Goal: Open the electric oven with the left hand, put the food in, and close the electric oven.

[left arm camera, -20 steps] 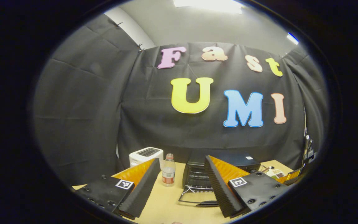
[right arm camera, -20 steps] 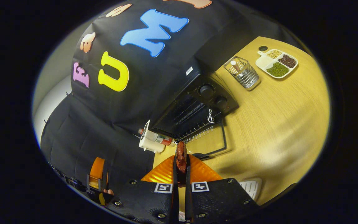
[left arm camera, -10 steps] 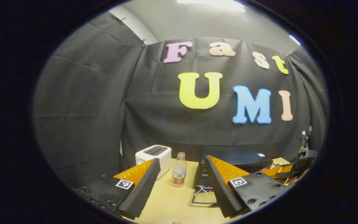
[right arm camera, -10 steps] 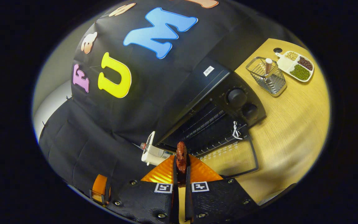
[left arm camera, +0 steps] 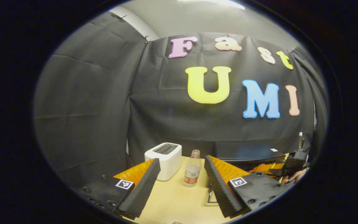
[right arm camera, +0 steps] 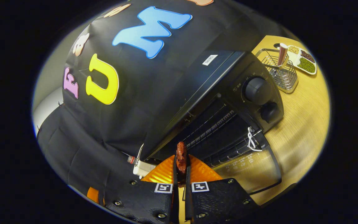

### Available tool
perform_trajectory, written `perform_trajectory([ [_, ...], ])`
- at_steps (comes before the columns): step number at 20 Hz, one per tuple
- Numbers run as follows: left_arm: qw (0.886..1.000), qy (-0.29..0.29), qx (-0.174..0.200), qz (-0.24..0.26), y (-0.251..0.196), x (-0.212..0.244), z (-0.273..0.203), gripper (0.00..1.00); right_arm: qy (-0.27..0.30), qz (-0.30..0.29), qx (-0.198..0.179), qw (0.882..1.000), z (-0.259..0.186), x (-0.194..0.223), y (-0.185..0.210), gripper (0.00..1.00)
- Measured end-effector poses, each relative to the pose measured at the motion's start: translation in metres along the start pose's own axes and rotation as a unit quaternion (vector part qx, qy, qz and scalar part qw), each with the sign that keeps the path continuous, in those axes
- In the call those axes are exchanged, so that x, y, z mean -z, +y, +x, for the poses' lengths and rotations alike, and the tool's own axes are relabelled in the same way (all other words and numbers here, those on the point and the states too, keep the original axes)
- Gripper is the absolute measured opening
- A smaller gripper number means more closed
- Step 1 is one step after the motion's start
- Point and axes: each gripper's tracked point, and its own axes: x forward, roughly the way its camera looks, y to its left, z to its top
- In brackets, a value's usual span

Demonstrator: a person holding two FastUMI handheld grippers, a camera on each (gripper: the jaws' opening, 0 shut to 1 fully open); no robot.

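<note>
In the left gripper view, the left gripper (left arm camera: 179, 183) has its fingers spread wide with nothing between them; ahead of it stand a toaster (left arm camera: 163, 160) and a bottle (left arm camera: 192, 172). In the right gripper view, the right gripper (right arm camera: 181, 168) is clamped on a piece of food (right arm camera: 181, 157), just in front of the oven (right arm camera: 216, 102), whose door (right arm camera: 250, 171) lies open.

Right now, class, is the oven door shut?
No: in the right gripper view the oven door hangs folded down, baring the rack.

Electric oven (right arm camera: 228, 93): black. Food (right arm camera: 181, 157): reddish-brown. Toaster (left arm camera: 163, 160): white. Bottle (left arm camera: 192, 172): clear, red label. Wire basket (right arm camera: 283, 74): silver. Divided tray (right arm camera: 303, 59): white, holding green, dark and tan grains. Table (right arm camera: 303, 124): light wood grain.
</note>
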Motion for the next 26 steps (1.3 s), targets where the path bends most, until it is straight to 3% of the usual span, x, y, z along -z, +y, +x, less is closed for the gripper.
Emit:
perform_trajectory([
  [1, 1.000, 0.005, -0.001, 0.002, 0.004, 0.003, 0.002, 0.92, -0.007, 0.001, 0.002, 1.000, 0.008, -0.002, 0.000, 0.08],
  [3, 1.000, 0.011, -0.002, 0.005, 0.007, 0.009, 0.009, 1.00, -0.013, -0.002, 0.004, 1.000, 0.021, -0.003, -0.003, 0.08],
  [4, 1.000, 0.014, -0.001, 0.004, 0.007, 0.010, 0.010, 0.92, -0.013, -0.003, 0.005, 1.000, 0.028, -0.003, -0.006, 0.08],
  [5, 1.000, 0.018, -0.001, 0.003, 0.007, 0.013, 0.012, 0.92, -0.015, -0.004, 0.007, 1.000, 0.033, -0.002, -0.007, 0.08],
  [6, 1.000, 0.022, -0.001, 0.002, 0.007, 0.017, 0.014, 1.00, -0.016, -0.004, 0.005, 1.000, 0.036, -0.003, -0.008, 0.08],
  [8, 1.000, 0.029, 0.001, 0.000, 0.008, 0.021, 0.017, 0.96, -0.020, -0.012, 0.008, 1.000, 0.041, -0.003, -0.012, 0.08],
  [11, 1.000, 0.031, 0.001, 0.006, 0.009, 0.022, 0.017, 1.00, -0.022, -0.050, 0.016, 0.998, 0.046, 0.002, -0.014, 0.10],
  [14, 0.999, 0.036, -0.003, 0.001, 0.011, 0.027, 0.019, 1.00, -0.024, -0.084, 0.049, 0.995, 0.050, 0.001, -0.028, 0.17],
  [17, 0.999, 0.041, -0.010, -0.002, 0.016, 0.037, 0.019, 1.00, -0.018, -0.118, 0.093, 0.988, 0.048, 0.000, -0.046, 0.36],
  [20, 0.999, 0.049, -0.015, -0.010, 0.018, 0.047, 0.015, 1.00, -0.032, -0.185, 0.127, 0.974, 0.039, -0.008, -0.060, 0.49],
  [21, 0.998, 0.052, -0.015, -0.012, 0.017, 0.051, 0.014, 1.00, -0.033, -0.196, 0.129, 0.971, 0.035, -0.010, -0.060, 0.65],
  [22, 0.998, 0.053, -0.015, -0.013, 0.016, 0.053, 0.012, 1.00, -0.036, -0.200, 0.126, 0.971, 0.032, -0.013, -0.057, 0.62],
  [25, 0.999, 0.053, -0.007, -0.009, 0.004, 0.054, 0.010, 1.00, -0.043, -0.220, 0.122, 0.967, 0.021, -0.020, -0.054, 0.98],
  [26, 0.999, 0.053, -0.002, -0.007, -0.001, 0.054, 0.009, 1.00, -0.042, -0.230, 0.123, 0.964, 0.015, -0.020, -0.053, 0.98],
])
